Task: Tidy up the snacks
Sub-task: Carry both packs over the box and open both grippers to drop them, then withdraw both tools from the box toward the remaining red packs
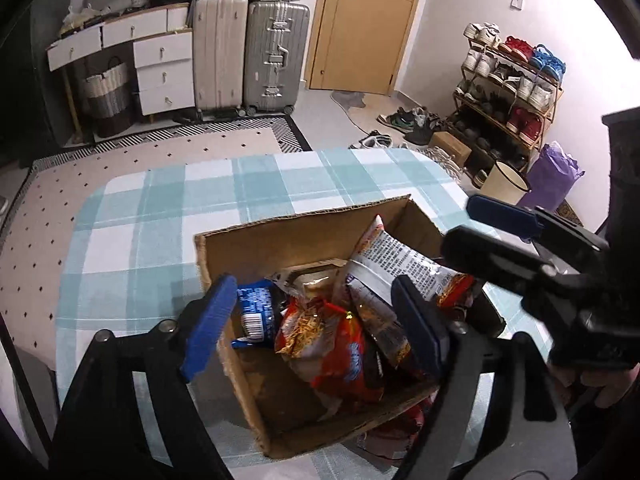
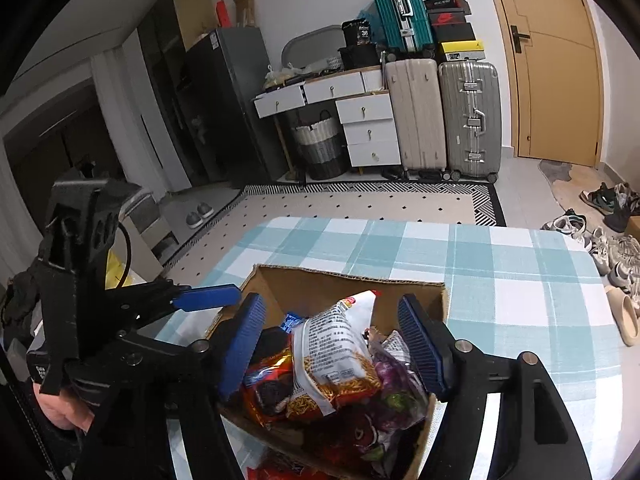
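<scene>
A brown cardboard box (image 1: 304,236) stands on the plaid-clothed table (image 1: 160,216) and holds several snack packets. Among them are a red noodle packet (image 1: 320,336), a white-backed packet (image 1: 396,260) lying on top and a blue cookie packet (image 1: 256,312). My left gripper (image 1: 312,320) is open and empty, hovering over the box's near side. My right gripper (image 2: 332,344) is open and empty above the box (image 2: 304,284), with the white-backed packet (image 2: 336,344) between its fingers but not gripped. Each gripper shows in the other's view: the right one (image 1: 500,232) and the left one (image 2: 208,300).
More red packets (image 2: 280,468) lie on the table beside the box's near wall. Beyond the table are a rug, two upright suitcases (image 1: 248,52), a white drawer unit (image 1: 160,68), a wooden door (image 1: 368,20) and a shoe rack (image 1: 508,88) with loose shoes on the floor.
</scene>
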Available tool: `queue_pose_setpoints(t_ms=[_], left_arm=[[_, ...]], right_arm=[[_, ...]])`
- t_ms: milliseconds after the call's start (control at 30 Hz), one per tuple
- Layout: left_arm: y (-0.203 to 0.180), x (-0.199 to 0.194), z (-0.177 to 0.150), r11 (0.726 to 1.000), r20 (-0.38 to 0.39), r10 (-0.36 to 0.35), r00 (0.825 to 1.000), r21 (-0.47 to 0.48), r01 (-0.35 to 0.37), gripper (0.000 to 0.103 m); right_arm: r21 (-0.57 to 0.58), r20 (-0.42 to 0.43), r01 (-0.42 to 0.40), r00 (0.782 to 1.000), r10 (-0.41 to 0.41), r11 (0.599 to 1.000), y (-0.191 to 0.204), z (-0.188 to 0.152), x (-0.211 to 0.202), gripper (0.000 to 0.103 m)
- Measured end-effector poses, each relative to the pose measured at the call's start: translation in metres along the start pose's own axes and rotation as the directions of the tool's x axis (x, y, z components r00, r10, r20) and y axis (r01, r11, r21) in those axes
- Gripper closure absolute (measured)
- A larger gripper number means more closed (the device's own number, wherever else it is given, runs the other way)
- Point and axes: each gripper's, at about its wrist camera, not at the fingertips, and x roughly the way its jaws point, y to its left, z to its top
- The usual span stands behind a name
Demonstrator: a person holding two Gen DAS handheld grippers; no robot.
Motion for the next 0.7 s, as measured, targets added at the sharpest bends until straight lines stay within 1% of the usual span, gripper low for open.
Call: queue_pose_setpoints(t_ms=[167, 467, 633, 700], left_arm=[[-0.002, -0.015, -0.004, 1.000, 0.010, 0.006, 1.000, 0.004, -0.006, 0.025], [-0.018, -0.054, -0.018, 1.000, 0.039, 0.026, 0.999, 0.013, -0.026, 0.022], [-0.031, -0.080, -0.030, 0.998, 0.060, 0.050, 0.997, 0.021, -0.052, 0.019], [-0.036, -0.089, -0.034, 0.998, 0.067, 0.064, 0.996, 0.020, -0.065, 0.018]], right_arm=[[0.000, 0.028, 0.018, 0.999, -0.018, 1.000, -0.001, -0.001, -0.020, 0.033], [0.009, 0.086, 0.025, 0.996, -0.026, 1.000, 0.007, -0.005, -0.067, 0.032], [0.001, 0.113, 0.029, 0.993, -0.029, 1.000, 0.019, -0.013, -0.094, 0.030], [0.001, 0.127, 0.030, 0.992, -0.029, 1.000, 0.023, -0.017, -0.106, 0.027]])
